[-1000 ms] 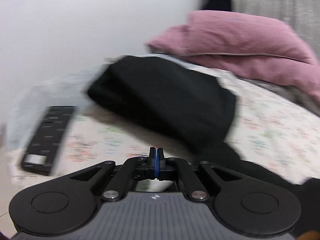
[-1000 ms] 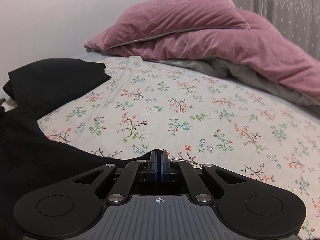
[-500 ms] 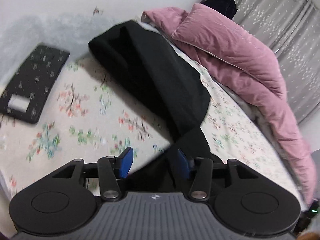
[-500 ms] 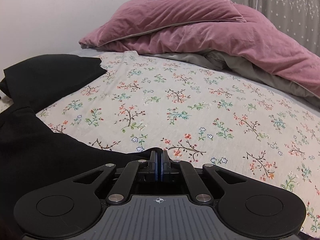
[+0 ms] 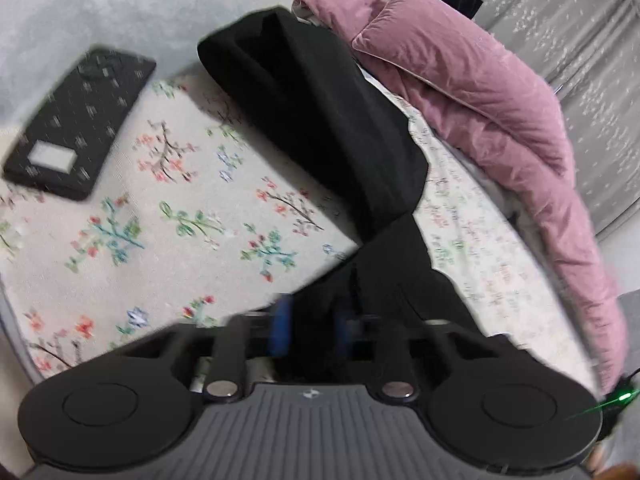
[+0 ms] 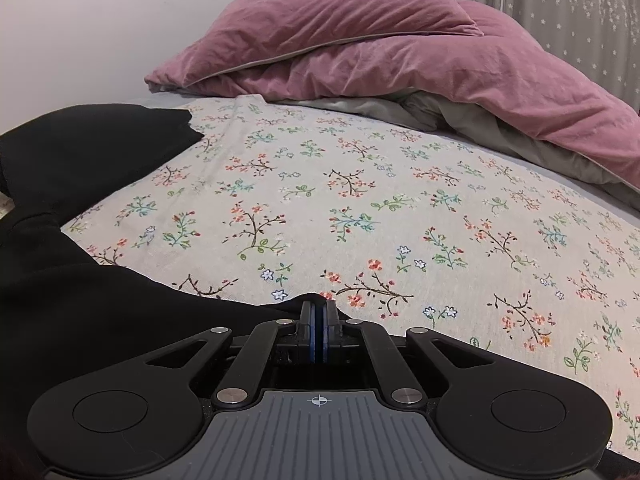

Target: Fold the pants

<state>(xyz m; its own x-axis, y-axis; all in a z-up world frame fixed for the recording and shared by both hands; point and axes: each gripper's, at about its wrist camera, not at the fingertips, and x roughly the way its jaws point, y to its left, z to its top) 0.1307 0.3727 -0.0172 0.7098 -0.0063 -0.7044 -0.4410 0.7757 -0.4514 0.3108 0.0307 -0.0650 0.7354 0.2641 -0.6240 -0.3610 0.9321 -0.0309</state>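
My left gripper [image 5: 310, 330] has just been closing, black pants [image 5: 340, 128] between its blue pads. My right gripper [image 6: 319, 332] pinches the pants' edge on the floral bed [image 6: 400, 208].

Matt black cloth pants [image 5: 344, 128], velvety pink duvet [image 6: 400, 52]
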